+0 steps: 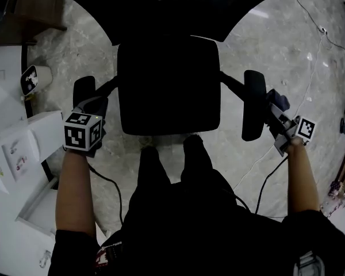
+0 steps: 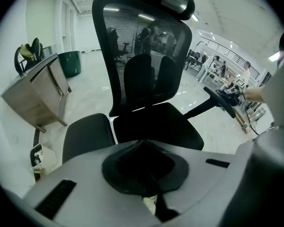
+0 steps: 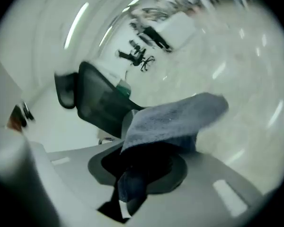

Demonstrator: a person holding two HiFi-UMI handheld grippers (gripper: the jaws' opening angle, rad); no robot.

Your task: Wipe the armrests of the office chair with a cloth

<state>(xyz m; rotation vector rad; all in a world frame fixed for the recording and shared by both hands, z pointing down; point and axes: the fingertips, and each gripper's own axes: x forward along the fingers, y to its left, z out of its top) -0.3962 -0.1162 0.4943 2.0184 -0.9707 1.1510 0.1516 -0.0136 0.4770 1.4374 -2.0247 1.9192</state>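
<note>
The black office chair [image 1: 168,85] stands right in front of me, with a left armrest [image 1: 83,92] and a right armrest [image 1: 254,105]. My right gripper [image 1: 274,112] is at the outer side of the right armrest, shut on a blue-grey cloth [image 1: 278,100]. The right gripper view is blurred; there the cloth [image 3: 175,119] hangs out of the jaws and folds over them. My left gripper [image 1: 96,107] is at the near end of the left armrest [image 2: 87,136], shut and holding nothing. The seat [image 2: 156,126] and mesh backrest [image 2: 142,56] fill the left gripper view.
White desk units [image 1: 14,154] stand close at my left. A cable [image 1: 313,73] runs over the marble floor to the right. A wooden cabinet [image 2: 38,96] and a green bin [image 2: 70,63] lie beyond the chair. My own legs [image 1: 172,171] are just behind the seat.
</note>
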